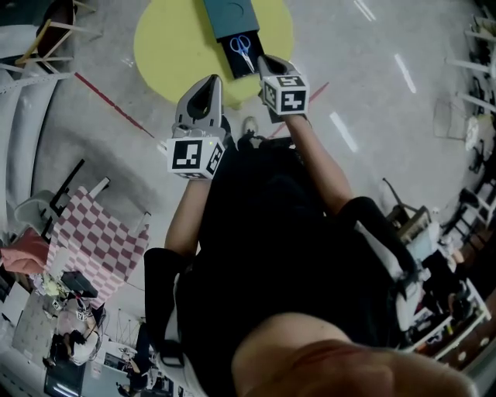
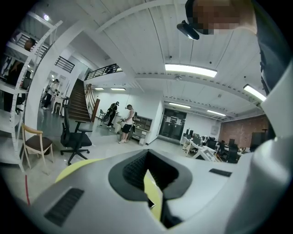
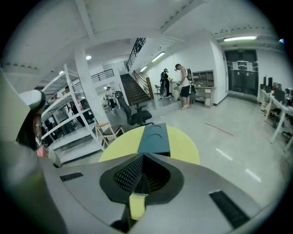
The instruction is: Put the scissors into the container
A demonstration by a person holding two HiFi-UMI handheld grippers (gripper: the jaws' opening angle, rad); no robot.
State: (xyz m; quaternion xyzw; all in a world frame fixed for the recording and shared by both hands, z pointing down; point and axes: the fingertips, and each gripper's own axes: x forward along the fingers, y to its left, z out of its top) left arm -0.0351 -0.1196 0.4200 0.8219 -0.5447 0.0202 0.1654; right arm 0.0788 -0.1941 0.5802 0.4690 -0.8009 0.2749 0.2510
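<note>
- Closest to the head camera is the person's black top, with both forearms reaching out from it toward the yellow table.
- Far left on my head feed, a red-and-white checkered board lies on the floor, well apart from the work.
- Left gripper: in its own view I read the jaws as brought together at the tips, with nothing between them. Only a sliver of yellow table shows through the hollow behind the dark pads. It hangs over the table's near edge, left of the container, and touches nothing that I can see.
- Scissors, blue-handled, lie inside the dark open end of the container, a long teal box set across the middle of the table (two round recesses in its lid show in the right gripper view).
- Right gripper: its jaws too are together and bare in its own view, with the container straight ahead of them on the table. On the head feed its tips sit just beside the right edge of the open compartment; I cannot tell whether they touch it.
- Neither gripper is on the scissors.
</note>
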